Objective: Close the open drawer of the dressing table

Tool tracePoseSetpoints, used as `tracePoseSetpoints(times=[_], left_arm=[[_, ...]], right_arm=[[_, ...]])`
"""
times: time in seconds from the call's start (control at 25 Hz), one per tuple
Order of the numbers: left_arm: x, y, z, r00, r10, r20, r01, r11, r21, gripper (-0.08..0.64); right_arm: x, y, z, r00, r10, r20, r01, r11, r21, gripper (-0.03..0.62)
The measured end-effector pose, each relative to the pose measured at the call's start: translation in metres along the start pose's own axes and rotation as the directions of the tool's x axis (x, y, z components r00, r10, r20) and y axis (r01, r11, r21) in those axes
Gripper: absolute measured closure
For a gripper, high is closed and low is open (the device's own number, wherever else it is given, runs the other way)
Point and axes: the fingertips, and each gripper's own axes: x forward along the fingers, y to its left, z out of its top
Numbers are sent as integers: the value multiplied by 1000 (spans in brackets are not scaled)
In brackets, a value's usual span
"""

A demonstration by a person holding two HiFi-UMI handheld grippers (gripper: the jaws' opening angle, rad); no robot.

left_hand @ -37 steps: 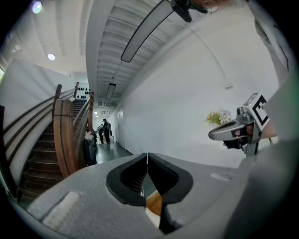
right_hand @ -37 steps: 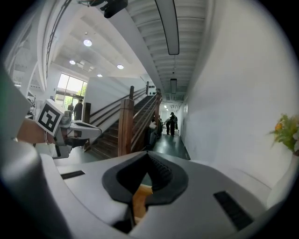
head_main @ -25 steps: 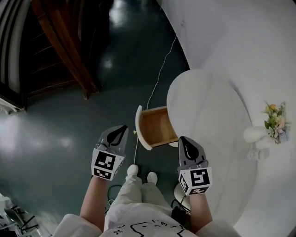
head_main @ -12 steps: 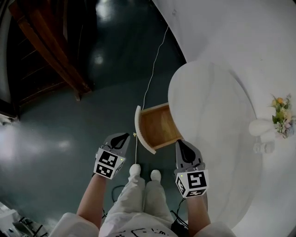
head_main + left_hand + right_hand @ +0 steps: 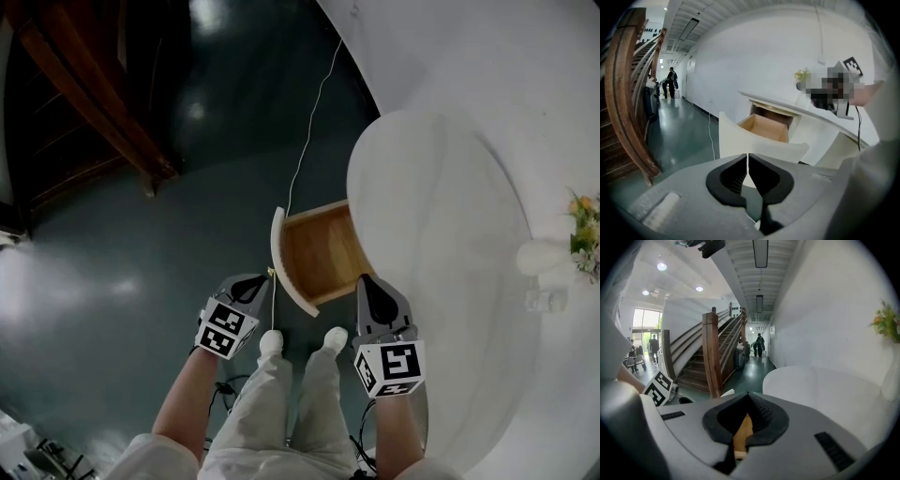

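Currently drawer (image 5: 319, 251) open | left gripper (image 5: 255, 281), right gripper (image 5: 368, 284) fingers together | bystanders (image 5: 759, 344): gripper views only

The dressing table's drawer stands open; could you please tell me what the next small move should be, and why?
Probably ease the left gripper forward until its shut tongs meet the white front panel of the drawer, then push. The drawer juts out of the dressing table, wooden inside showing, and that gripper hangs just short of the panel.

One dressing table (image 5: 431, 206), one open drawer (image 5: 319, 253), one white cord (image 5: 305, 159), one flower vase (image 5: 539, 255), two claws (image 5: 258, 278) (image 5: 367, 280)
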Motion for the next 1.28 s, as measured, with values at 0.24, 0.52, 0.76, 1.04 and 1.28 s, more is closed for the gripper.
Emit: tracePoseSetpoints(times=[0.24, 0.52, 0.76, 1.04, 1.28], left_arm=[[27, -1, -26, 1000, -12, -12, 13, 1000, 20, 540], [49, -1, -43, 1000, -7, -25, 8, 999, 49, 540], [57, -5, -41, 1000, -5, -23, 7, 997, 72, 540], [65, -7, -37, 999, -24, -25, 26, 996, 91, 540], [76, -17, -29, 999, -36, -17, 37, 993, 108, 540]], right_arm=[[10, -9, 1, 999, -19, 30, 19, 1000, -25, 597], [17, -34, -2, 995, -75, 72, 72, 997, 38, 597], [15, -55, -7, 991, -111, 68, 106, 992, 75, 597], [2, -75, -6, 988, -124, 96, 119, 991, 64, 597], [-5, -94, -12, 986, -147, 82, 141, 987, 70, 597]])
